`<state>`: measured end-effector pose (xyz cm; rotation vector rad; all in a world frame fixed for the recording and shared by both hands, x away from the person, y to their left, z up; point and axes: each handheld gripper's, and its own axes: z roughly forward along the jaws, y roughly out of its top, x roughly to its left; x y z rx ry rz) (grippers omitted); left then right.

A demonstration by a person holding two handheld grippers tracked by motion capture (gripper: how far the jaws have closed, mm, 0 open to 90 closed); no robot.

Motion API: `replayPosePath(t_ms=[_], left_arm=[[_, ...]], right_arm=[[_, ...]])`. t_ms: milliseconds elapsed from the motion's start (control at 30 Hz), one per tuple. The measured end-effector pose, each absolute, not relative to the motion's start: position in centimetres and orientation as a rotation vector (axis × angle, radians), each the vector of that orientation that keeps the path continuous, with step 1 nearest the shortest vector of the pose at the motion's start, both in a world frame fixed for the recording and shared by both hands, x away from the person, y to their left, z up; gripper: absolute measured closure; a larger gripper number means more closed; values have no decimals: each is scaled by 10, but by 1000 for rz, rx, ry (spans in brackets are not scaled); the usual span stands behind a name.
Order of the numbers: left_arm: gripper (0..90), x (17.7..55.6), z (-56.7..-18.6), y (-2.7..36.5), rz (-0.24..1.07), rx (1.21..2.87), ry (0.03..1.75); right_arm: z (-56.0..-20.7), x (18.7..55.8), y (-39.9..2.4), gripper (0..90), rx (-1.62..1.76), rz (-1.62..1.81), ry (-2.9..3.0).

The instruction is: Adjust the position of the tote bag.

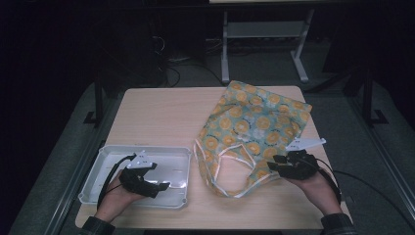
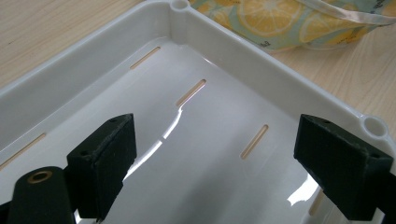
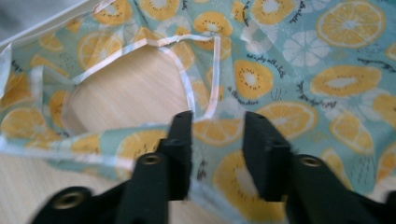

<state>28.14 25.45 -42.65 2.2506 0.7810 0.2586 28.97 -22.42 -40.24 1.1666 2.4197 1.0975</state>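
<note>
Lower left of the high view: left tool (image 1: 164, 185), jaws wide apart, holding nothing, over white slotted tray (image 1: 93, 169). Lower right: right tool (image 1: 272, 164), jaws partly parted astride the fabric of citrus-print bag (image 1: 254, 122). Beyond: wooden desk (image 1: 161, 112).

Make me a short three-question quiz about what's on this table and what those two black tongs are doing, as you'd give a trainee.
1. True or false: the left tongs hold a lemon.
2. Which item lies under the right tongs? A) the white tray B) the citrus-print bag C) bare table
3. Fill in: beside the tray, nearer the table's middle, lies the ____.

Key
1. False. Their jaws stand wide apart over the tray's floor, with nothing between them.
2. B. The jaws are slightly parted over the printed fabric, near its pale-edged handle; whether they pinch it is unclear.
3. Bag.
</note>
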Motion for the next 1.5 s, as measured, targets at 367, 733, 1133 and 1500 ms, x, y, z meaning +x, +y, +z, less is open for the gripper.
replayPosePath(t_ms=[367, 733, 1133, 1500], left_arm=[[130, 282, -427, 254, 249, 2260, 779], [130, 282, -427, 254, 248, 2269, 776], [131, 282, -428, 254, 248, 2274, 778], [131, 282, -427, 255, 246, 2272, 784]], right_arm=[[-416, 331, -205, 893, 1173, 972, 2501], [-446, 354, -193, 893, 1201, 841, 2571], [-454, 354, -192, 895, 1193, 783, 2621], [-452, 345, -201, 895, 1183, 730, 2641]])
